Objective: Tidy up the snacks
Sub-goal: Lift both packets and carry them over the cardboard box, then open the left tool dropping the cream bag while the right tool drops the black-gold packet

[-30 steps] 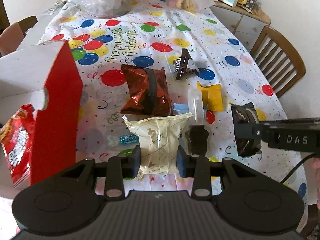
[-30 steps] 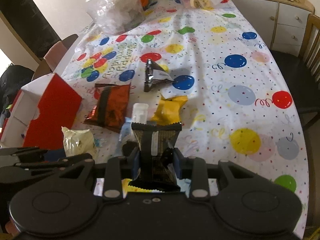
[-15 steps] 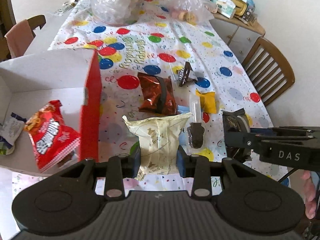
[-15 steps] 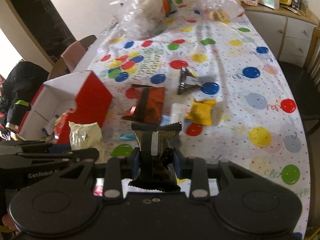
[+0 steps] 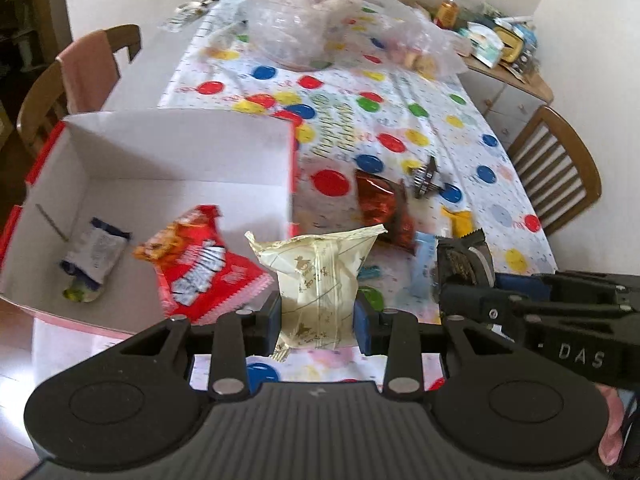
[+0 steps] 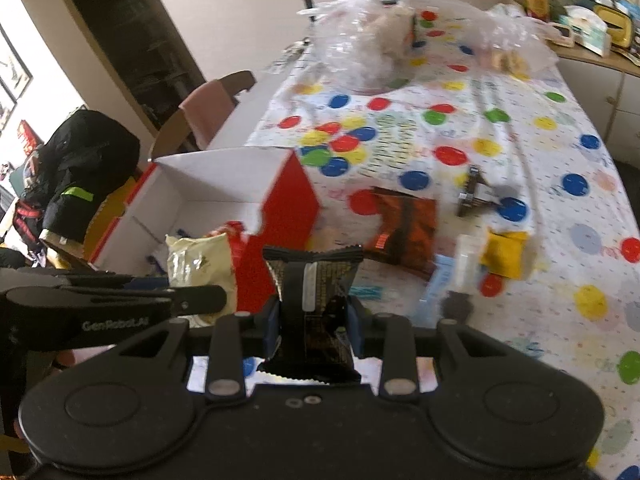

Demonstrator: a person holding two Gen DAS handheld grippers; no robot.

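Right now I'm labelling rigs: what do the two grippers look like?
Both are matte black, each with a ribbed body, two round side discs and blue finger pads. The right gripper carries white "DAS" lettering; the left gripper reads "GenRobot.AI". Bare fingers show at the right one.

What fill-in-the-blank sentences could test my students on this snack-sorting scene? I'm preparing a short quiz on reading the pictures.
1. The left tool is shut on a ____-coloured snack packet.
2. The right tool grips a dark snack packet, so both tools are ____.
3. The red snack bag lies inside the ____.
4. The yellow packet lies on the balloon-print ____, outside the box.

Missing words: cream; shut; box; tablecloth
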